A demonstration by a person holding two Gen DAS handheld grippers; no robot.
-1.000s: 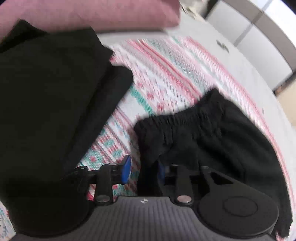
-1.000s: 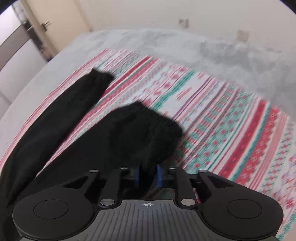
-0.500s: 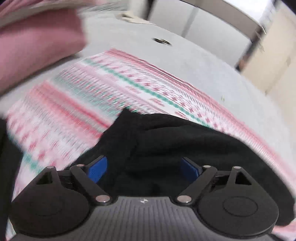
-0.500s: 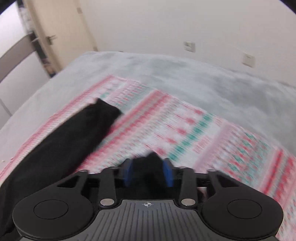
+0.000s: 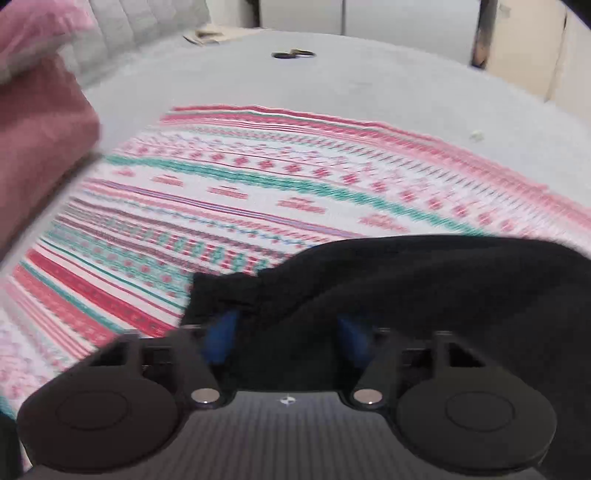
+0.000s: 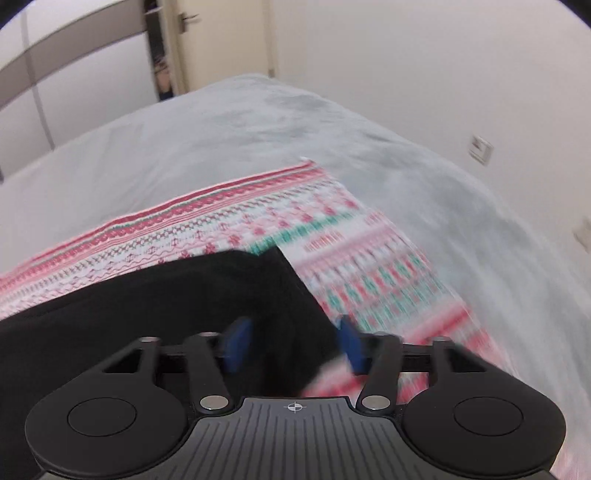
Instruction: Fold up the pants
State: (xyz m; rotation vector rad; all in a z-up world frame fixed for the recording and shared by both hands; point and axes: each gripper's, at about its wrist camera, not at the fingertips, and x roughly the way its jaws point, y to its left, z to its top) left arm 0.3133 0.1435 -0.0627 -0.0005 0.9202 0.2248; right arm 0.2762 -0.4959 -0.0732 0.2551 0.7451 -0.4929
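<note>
Left gripper (image 5: 286, 332) is angled steeply down toward the bed, its jaws closing with black fabric of the pants (image 5: 424, 288) bunched between the blue pads (image 5: 221, 334); whether the pads actually press the cloth cannot be told through the blur. Right gripper (image 6: 293, 341) is likewise pitched downward, jaws closing; a corner of the pants (image 6: 177, 295) lies between its pads, nearer the left pad (image 6: 236, 341), while the right pad stands clear of the cloth over the patterned blanket (image 6: 369, 266), so no grip is made. The pants lie on that blanket, stretching from one gripper toward the other, with one end in front of each camera. The blanket (image 5: 258, 192) is striped in red, pink, teal and white and is spread over a grey bed cover (image 5: 369, 81). A pink pillow (image 5: 37, 122) sits at the left of the left wrist view. Pale cabinet doors (image 6: 74, 85), a door with handle (image 6: 184, 22) and a white wall bearing a switch plate (image 6: 482, 147) surround the bed.
</note>
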